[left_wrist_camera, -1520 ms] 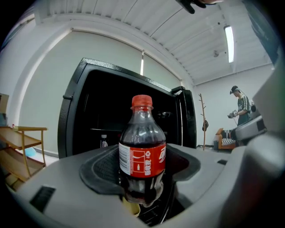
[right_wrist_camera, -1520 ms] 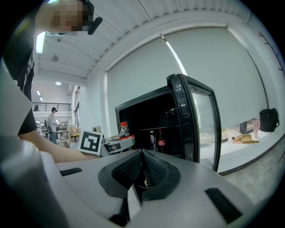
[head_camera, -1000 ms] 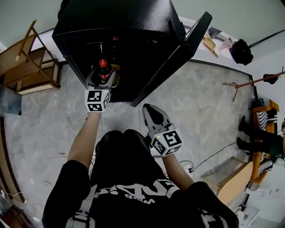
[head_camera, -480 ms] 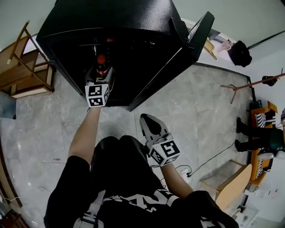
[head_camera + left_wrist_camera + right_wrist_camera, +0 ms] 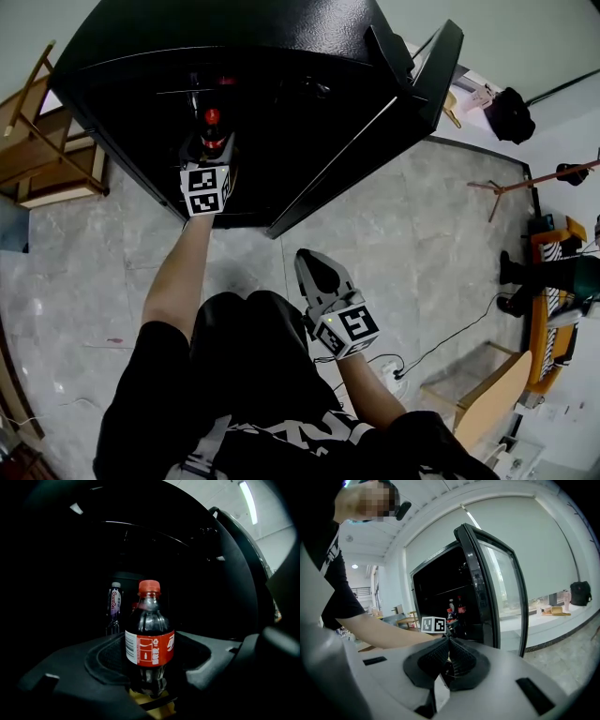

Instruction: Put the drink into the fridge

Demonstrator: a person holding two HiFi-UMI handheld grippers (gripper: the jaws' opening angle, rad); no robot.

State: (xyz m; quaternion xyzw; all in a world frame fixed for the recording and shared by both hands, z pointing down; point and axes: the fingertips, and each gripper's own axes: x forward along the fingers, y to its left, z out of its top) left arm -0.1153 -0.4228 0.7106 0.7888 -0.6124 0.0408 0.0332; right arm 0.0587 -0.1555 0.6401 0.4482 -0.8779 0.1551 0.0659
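The left gripper (image 5: 212, 148) is clenched on a cola bottle (image 5: 149, 639), which stands upright between its pads with the red cap at twelve o'clock. It is carried just inside the mouth of the black fridge (image 5: 281, 37), so the shelf space it needs lies straight ahead at twelve o'clock. A purple-labelled bottle (image 5: 114, 605) already stands in there, upright, deeper in at about eleven o'clock from the cola. The right gripper (image 5: 312, 265), jaws pressed together on nothing, hangs well back by the person's lap at five o'clock from the fridge's open glass door (image 5: 375, 141), so the left is much the nearer.
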